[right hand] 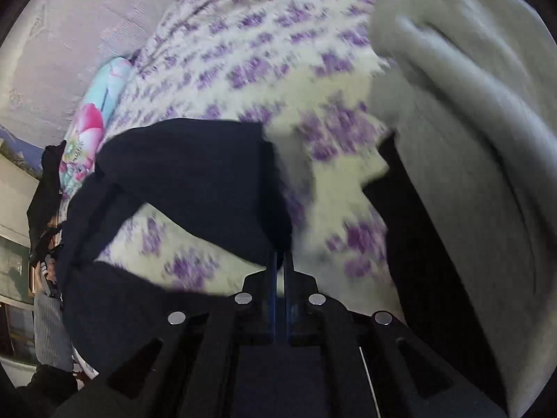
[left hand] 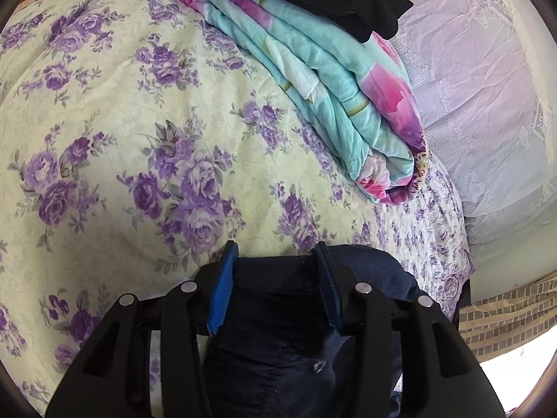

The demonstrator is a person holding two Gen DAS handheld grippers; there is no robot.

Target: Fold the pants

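We see soft daylight in both views, with no hard shadows. In the left wrist view the picture is sharp: the bedspread shows its flowers crisply, while the curtain at the right is washed out and pale. Straight lines bow toward the edges and a dark ring closes the corners. The right wrist view is smeared by motion blur: the bedspread flowers streak, and the grey cloth is smudged. The pants read as a near-black mass with little detail.
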